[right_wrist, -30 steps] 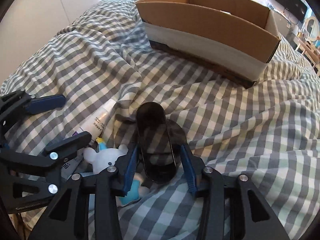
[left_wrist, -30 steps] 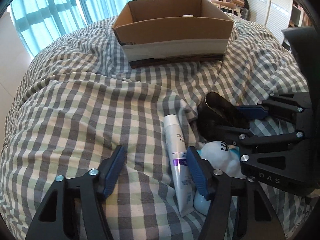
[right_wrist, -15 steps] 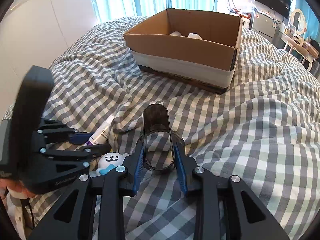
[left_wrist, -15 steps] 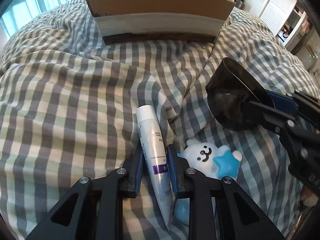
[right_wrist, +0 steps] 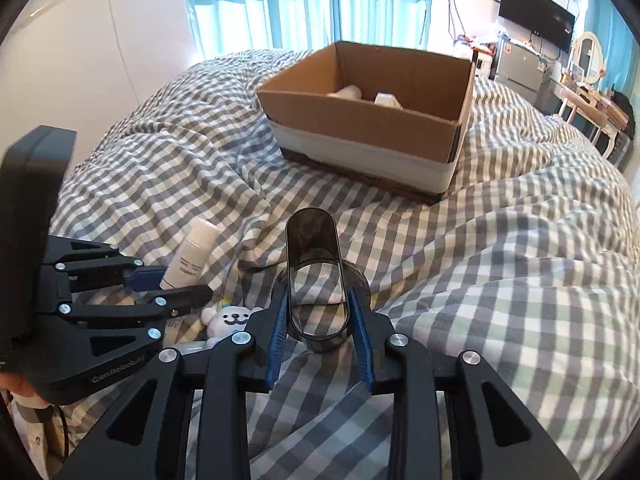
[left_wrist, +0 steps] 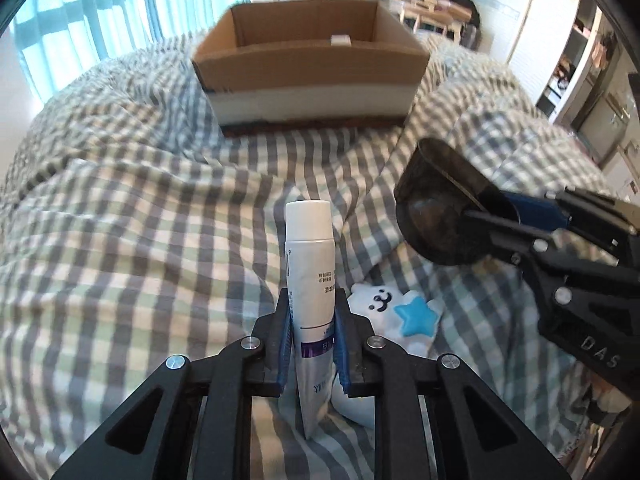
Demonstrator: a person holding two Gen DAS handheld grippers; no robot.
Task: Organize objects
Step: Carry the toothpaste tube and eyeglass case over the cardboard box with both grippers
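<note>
My left gripper (left_wrist: 312, 324) is shut on a white tube with a purple band (left_wrist: 310, 264) and holds it above the checked blanket; the tube also shows in the right wrist view (right_wrist: 192, 256). My right gripper (right_wrist: 318, 312) is shut on a dark translucent cup (right_wrist: 316, 280), lifted off the bed; the cup shows at the right of the left wrist view (left_wrist: 436, 216). An open cardboard box (left_wrist: 308, 68) sits farther back on the bed, also in the right wrist view (right_wrist: 368, 120), with white items inside.
A white bear toy with a blue star (left_wrist: 392, 312) lies on the blanket between the grippers, also in the right wrist view (right_wrist: 228, 318). The checked blanket (left_wrist: 120, 240) is rumpled in folds. Curtains and furniture stand behind the bed.
My left gripper closed on the tube and lifted it. My right gripper lifted the dark cup off the blanket and the box now sits farther ahead.
</note>
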